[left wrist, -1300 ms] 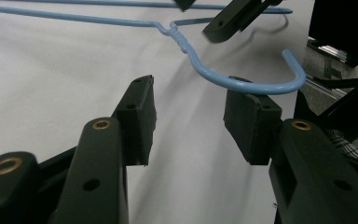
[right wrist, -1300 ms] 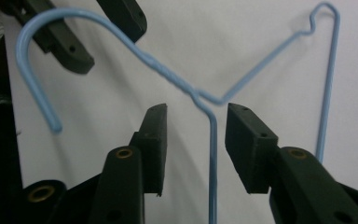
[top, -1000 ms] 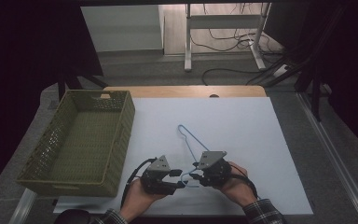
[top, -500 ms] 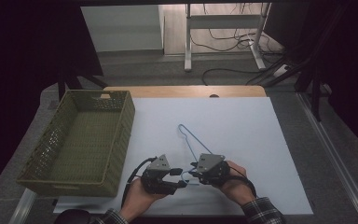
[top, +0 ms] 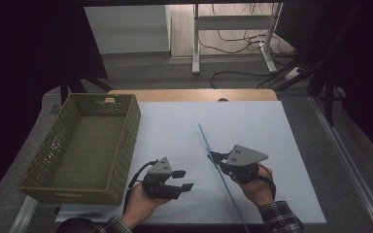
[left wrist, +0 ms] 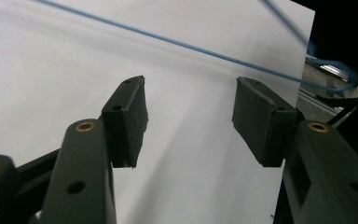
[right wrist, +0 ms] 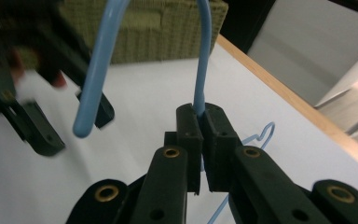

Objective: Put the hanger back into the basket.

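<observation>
Above the mat, right gripper (top: 212, 158) pinches hanger (top: 221, 174).

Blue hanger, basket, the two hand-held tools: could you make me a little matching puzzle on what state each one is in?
Things:
1. blue hanger
2. green basket
3. left tool
4. right tool

States:
A. jaws apart, nothing between them
B. empty, at the table's left
C. clamped at its hook, lifted on edge
D. jaws pressed together on wire

Pairs: 1-C, 2-B, 3-A, 4-D

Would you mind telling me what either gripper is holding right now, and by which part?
The right gripper is clamped on the blue wire hanger, at the neck just below its hook. The left gripper is open, holding nothing.
</observation>
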### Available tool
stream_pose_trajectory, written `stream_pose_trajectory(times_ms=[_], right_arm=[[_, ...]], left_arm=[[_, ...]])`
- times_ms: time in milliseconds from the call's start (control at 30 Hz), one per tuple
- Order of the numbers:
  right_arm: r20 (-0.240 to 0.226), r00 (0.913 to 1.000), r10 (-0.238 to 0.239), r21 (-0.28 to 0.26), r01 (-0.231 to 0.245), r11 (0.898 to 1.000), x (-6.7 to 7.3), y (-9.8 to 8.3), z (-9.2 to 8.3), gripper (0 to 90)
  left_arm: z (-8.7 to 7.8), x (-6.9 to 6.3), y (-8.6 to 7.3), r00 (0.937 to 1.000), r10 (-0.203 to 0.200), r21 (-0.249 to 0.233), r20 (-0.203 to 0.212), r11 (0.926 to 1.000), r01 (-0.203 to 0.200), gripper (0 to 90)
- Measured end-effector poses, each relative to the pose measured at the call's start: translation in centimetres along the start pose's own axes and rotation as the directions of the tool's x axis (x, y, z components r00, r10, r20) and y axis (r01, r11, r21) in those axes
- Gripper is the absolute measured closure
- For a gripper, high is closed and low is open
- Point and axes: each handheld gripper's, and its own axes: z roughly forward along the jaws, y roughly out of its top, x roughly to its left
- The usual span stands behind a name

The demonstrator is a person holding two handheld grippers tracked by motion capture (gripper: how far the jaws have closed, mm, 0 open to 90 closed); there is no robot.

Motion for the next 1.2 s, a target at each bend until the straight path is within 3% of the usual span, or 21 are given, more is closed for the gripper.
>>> stream_pose_trajectory(times_ms=[33, 233, 400, 533, 633, 700, 733, 800, 867, 1067, 1133, 1200], right_arm=[[-0.008, 0.9992, 0.039, -0.016, -0.039, 0.999, -0.3, 0.0, -0.2, 86.3], [-0.023, 0.9925, 0.121, -0.037, -0.121, 0.992, -1.0, 0.0, -0.8, 86.2], [-0.073, 0.9800, 0.185, -0.046, -0.189, 0.981, -1.4, 0.0, -1.0, 86.2], [-0.118, 0.9671, 0.225, -0.063, -0.234, 0.970, -1.7, 0.1, -1.3, 86.2], [-0.160, 0.9561, 0.246, -0.071, -0.259, 0.963, -1.9, 0.2, -1.5, 86.2], [-0.169, 0.9534, 0.250, -0.071, -0.265, 0.962, -1.9, 0.2, -1.6, 86.2], [-0.197, 0.9452, 0.260, -0.073, -0.279, 0.957, -1.9, 0.3, -1.7, 86.2], [-0.208, 0.9428, 0.261, -0.075, -0.281, 0.957, -1.9, 0.4, -1.7, 86.2], [-0.237, 0.9360, 0.260, -0.077, -0.285, 0.955, -1.9, 0.6, -1.8, 86.2], [-0.277, 0.9284, 0.247, -0.072, -0.277, 0.958, -1.7, 1.0, -2.2, 86.1], [-0.289, 0.9259, 0.243, -0.067, -0.273, 0.960, -1.6, 1.1, -2.2, 86.1], [-0.302, 0.9239, 0.235, -0.060, -0.265, 0.962, -1.5, 1.2, -2.2, 86.1]], left_arm=[[0.0, 0.0, 0.0, 1.0000, 0.001, -0.002, -0.001, 1.0000, -0.001, 44.5], [-0.4, 0.2, 0.2, 1.0000, -0.006, -0.013, -0.004, 0.9999, 0.006, 43.7], [-0.8, 0.3, 0.4, 1.0000, -0.002, -0.011, -0.003, 0.9999, 0.002, 40.3], [-1.2, 0.2, 0.8, 0.9996, 0.028, 0.004, -0.005, 0.9996, -0.028, 34.0], [-1.7, 0.1, 1.5, 0.9985, 0.054, 0.020, -0.005, 0.9984, -0.054, 29.1], [-1.9, 0.2, 1.8, 0.9983, 0.058, 0.026, -0.002, 0.9980, -0.057, 28.4], [-2.1, 0.3, 2.1, 0.9982, 0.060, 0.029, 0.001, 0.9978, -0.060, 27.5], [-2.5, 0.6, 2.8, 0.9982, 0.061, 0.026, 0.005, 0.9978, -0.061, 27.3], [-2.9, 1.1, 3.8, 0.9971, 0.067, 0.025, 0.035, 0.9974, -0.068, 28.5], [-2.4, 1.5, 6.7, 0.9873, 0.156, 0.071, 0.032, 0.9849, -0.157, 35.3], [-1.9, 1.5, 7.5, 0.9807, 0.190, 0.084, 0.047, 0.9775, -0.193, 35.6], [-1.1, 1.5, 8.2, 0.9707, 0.235, 0.117, 0.051, 0.9639, -0.239, 36.5]])
